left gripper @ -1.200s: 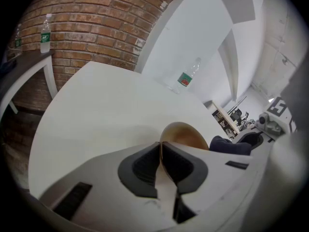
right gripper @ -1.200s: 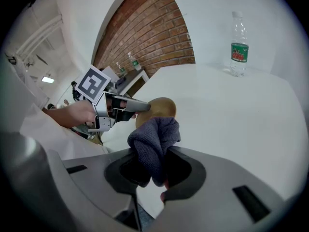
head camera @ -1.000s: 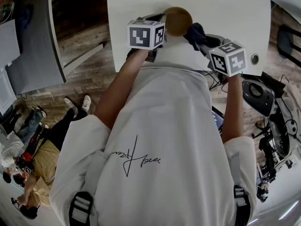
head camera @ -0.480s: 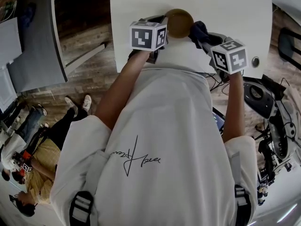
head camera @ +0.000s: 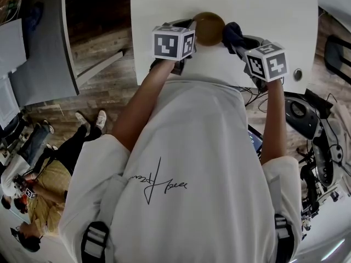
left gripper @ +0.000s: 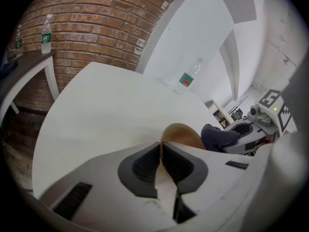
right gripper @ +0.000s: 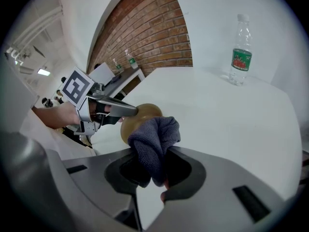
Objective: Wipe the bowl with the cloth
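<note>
Left tool clamps the rim of the brown bowl, steadying it on edge — presumably so the right tool, pinching the dark cloth, can rub its outside.

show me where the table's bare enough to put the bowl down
Bare: the wide stretch of table between bowl and bottle, and the left side toward the brick wall. Crowded: the near edge, where the left gripper holding the bowl and the right gripper with the cloth meet.
</note>
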Motion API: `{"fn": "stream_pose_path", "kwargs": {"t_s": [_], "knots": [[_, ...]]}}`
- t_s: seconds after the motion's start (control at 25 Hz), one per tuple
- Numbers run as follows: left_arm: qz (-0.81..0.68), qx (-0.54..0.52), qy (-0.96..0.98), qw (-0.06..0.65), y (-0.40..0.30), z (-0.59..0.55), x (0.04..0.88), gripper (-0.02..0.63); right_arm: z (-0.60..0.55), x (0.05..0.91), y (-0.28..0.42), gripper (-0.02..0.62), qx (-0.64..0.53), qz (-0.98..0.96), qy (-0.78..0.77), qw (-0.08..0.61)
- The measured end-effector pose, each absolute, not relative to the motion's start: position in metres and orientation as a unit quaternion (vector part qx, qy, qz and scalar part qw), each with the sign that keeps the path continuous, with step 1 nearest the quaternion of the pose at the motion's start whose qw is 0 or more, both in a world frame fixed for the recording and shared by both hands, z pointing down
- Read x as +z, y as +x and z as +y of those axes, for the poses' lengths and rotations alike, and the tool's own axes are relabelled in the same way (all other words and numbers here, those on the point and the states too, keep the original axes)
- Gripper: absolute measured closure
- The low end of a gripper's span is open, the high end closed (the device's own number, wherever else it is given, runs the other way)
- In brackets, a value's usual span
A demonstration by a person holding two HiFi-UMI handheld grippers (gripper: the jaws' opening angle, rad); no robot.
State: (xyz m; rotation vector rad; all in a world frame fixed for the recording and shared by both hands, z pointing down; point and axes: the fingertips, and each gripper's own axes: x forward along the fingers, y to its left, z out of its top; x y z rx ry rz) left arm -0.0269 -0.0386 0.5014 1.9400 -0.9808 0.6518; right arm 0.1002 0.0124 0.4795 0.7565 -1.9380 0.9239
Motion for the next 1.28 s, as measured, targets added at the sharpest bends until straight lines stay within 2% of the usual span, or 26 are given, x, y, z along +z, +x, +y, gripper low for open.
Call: {"fn": "stream_pose_path", "kwargs": {"t_s": [0.76, 1.04, 1.28], "knots": [[-0.396, 0.254, 0.782, 0.409, -0.028, -0.042, 0.498, 0.572, -0.01, 0.485, 0.117, 0.513, 0.373, -0.756, 0.367, 0.392], [-0.394, 0.244, 0.784, 0.414, -0.03, -0.042, 0.496, 0.525, -0.01, 0.48, 0.124, 0.512, 0.378, -0.753, 0.381, 0.38], [-0.395, 0.226, 0.789, 0.413, -0.031, -0.044, 0.487, 0.52, -0.01, 0.473, 0.125, 0.512, 0.376, -0.754, 0.391, 0.37]]}}
